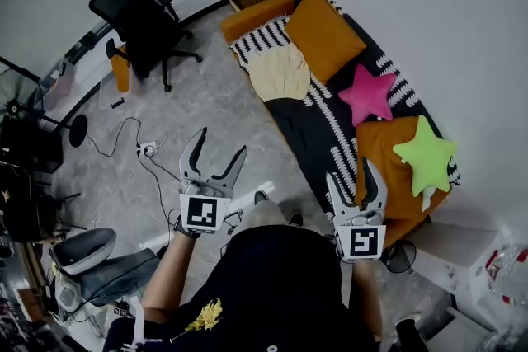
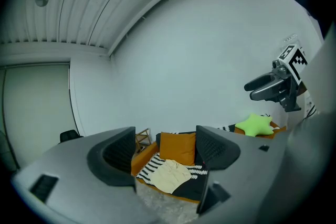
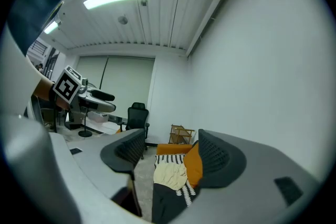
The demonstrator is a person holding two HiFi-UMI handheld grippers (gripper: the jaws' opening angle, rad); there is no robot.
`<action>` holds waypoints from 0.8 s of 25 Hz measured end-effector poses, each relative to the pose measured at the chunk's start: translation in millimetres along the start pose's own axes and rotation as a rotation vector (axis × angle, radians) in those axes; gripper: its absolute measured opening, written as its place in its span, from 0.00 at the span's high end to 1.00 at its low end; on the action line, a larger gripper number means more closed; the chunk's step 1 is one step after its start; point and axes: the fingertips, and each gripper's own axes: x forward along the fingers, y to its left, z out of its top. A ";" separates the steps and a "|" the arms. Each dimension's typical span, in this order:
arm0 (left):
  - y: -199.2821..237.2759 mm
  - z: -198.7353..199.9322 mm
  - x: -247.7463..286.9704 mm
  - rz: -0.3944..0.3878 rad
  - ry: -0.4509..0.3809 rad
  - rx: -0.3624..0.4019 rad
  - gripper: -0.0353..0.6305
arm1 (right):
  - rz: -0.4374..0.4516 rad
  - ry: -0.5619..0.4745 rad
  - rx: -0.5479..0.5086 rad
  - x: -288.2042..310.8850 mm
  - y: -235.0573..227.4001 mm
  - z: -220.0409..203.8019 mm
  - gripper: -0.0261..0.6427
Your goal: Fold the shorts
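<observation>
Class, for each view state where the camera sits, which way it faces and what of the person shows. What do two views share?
Head view: on the person's head, looking steeply down at floor and sofa; torso, left gripper and right gripper show.
Left gripper view: on the left gripper, looking between its open jaws at the sofa; right gripper shows.
Right gripper view: on the right gripper, likewise facing the sofa; left gripper shows.
Shared: both gripper views frame the cream shorts and orange cushion.
</observation>
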 end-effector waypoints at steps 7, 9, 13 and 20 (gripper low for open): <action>53.0 -26.1 -11.5 0.118 -0.064 -0.063 0.42 | 0.020 0.041 -0.014 50.2 19.2 -16.7 0.28; 79.4 -44.5 -11.4 0.132 -0.055 -0.070 0.42 | 0.028 0.039 -0.027 76.2 36.8 -12.3 0.28; 147.7 -81.1 -10.9 0.163 -0.060 -0.107 0.42 | 0.049 0.058 -0.054 135.8 91.3 -12.4 0.28; 312.9 -151.2 -57.7 0.162 -0.035 0.008 0.42 | 0.058 0.182 -0.057 236.4 228.3 -8.3 0.30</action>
